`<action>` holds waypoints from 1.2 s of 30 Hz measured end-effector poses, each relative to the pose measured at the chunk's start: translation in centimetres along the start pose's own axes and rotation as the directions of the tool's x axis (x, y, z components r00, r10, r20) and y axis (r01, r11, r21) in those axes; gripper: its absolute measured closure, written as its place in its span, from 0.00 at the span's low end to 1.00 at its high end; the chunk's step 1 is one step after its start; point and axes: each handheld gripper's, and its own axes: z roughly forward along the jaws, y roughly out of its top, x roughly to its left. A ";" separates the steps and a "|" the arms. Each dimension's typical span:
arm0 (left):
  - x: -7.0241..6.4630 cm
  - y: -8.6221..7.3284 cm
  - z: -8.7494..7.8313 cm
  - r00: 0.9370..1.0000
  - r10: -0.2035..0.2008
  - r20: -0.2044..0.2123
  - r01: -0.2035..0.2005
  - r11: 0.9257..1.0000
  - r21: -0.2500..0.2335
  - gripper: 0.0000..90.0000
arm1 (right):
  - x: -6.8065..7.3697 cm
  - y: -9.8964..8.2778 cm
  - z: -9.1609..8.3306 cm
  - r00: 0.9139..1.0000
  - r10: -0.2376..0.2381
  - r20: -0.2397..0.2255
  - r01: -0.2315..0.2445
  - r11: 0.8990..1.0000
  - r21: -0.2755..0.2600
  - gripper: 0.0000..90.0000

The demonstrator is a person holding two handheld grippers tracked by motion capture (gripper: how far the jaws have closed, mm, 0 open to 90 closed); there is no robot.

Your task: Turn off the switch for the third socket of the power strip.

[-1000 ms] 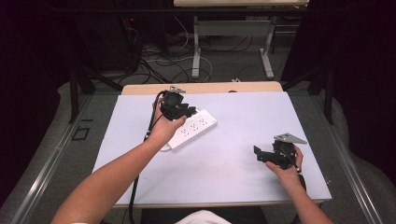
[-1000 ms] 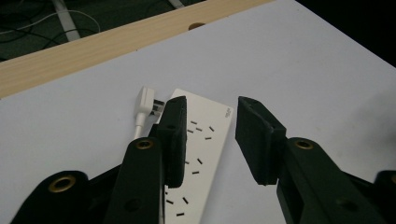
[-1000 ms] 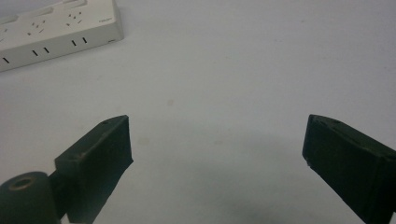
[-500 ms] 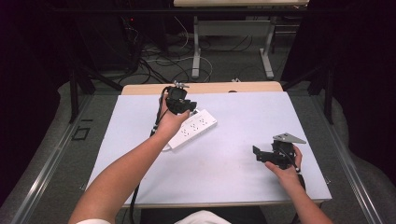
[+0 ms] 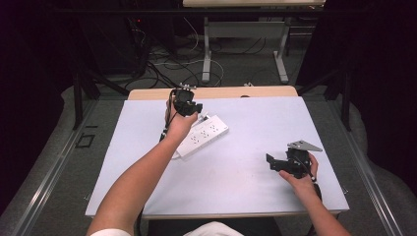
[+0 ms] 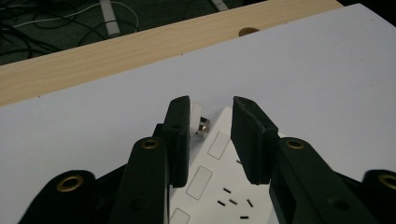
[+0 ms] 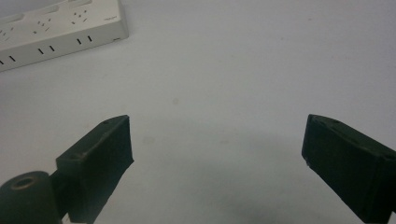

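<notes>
Moved farther up the tabletop (image 5: 236, 196) since a second ago: left gripper (image 6: 211, 135), now over the far end of the white power strip (image 5: 202, 136), fingers (image 6: 178, 140) apart around a small white plug (image 6: 198, 122), not visibly pressing it. Right gripper (image 7: 215, 154) unmoved near the right edge, fingers wide open, empty.
</notes>
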 end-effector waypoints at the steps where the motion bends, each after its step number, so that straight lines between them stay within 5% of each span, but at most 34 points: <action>1: 0.2 0.0 0.1 1.000 -0.007 -0.005 0.007 1.000 0.000 0.75 | 0.0 0.0 0.0 1.000 0.004 0.001 -0.004 1.000 -0.002 0.09; 12: 1.4 0.1 2.1 0.997 -0.077 -0.003 0.077 0.997 0.011 0.77 | 0.0 0.0 0.0 1.000 0.002 0.011 -0.002 1.000 -0.011 0.09; 24: 1.8 -0.3 4.2 0.998 -0.066 0.012 0.066 0.997 0.037 0.83 | -0.1 -0.1 -0.1 1.000 -0.002 0.002 0.002 1.000 -0.003 0.09; 36: 1.4 -0.9 6.2 0.994 -0.106 0.029 0.104 0.992 0.068 0.90 | -0.1 -0.1 -0.1 1.000 0.001 0.002 -0.001 1.000 -0.002 0.09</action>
